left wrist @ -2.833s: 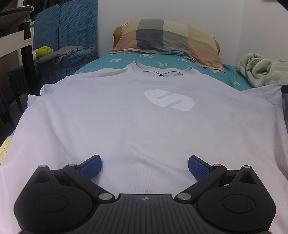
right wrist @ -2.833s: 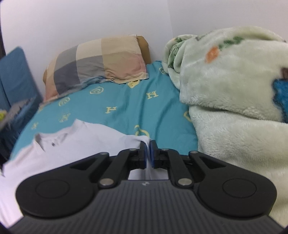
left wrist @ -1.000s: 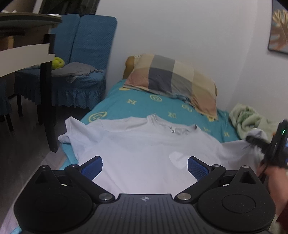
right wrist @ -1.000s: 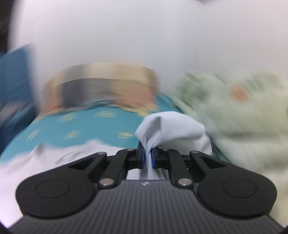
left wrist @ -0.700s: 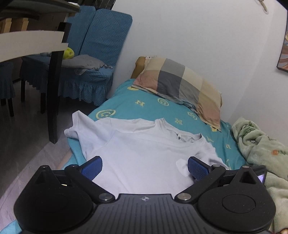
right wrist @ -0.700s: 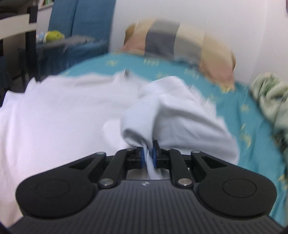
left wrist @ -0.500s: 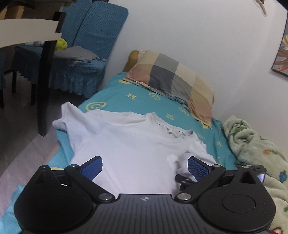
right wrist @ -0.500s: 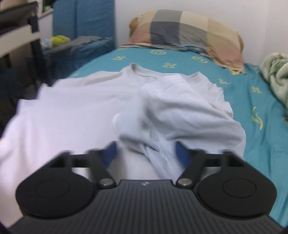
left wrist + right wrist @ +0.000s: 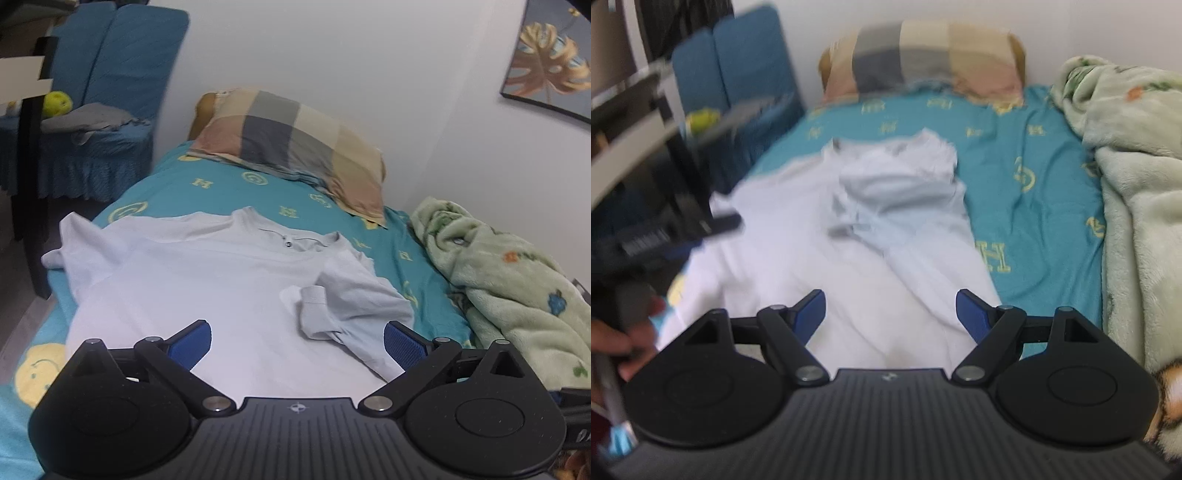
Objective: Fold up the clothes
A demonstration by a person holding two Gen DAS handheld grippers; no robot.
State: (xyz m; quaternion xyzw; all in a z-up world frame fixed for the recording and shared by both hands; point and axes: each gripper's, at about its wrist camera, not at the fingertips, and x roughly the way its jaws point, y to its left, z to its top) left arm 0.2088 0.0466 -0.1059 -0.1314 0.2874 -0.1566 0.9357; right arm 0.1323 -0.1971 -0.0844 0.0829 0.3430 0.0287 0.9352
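A white T-shirt (image 9: 207, 280) lies face up on the teal bed sheet (image 9: 221, 184), collar toward the pillow. Its right sleeve (image 9: 347, 302) is folded in over the chest; its left sleeve (image 9: 70, 240) still spreads out near the bed's left edge. My left gripper (image 9: 297, 341) is open and empty above the shirt's lower part. My right gripper (image 9: 890, 310) is open and empty above the shirt's (image 9: 849, 236) hem, with the folded sleeve (image 9: 897, 188) ahead of it. The view is blurred.
A checked pillow (image 9: 291, 144) lies at the head of the bed. A green fleece blanket (image 9: 513, 280) is heaped along the right side. Blue chairs (image 9: 110, 74) with a grey cloth and a dark table leg (image 9: 33, 184) stand left of the bed.
My right gripper carried the right sleeve over the chest, opened, let it go, and drew back toward the hem. My left gripper stayed open and pulled back and up.
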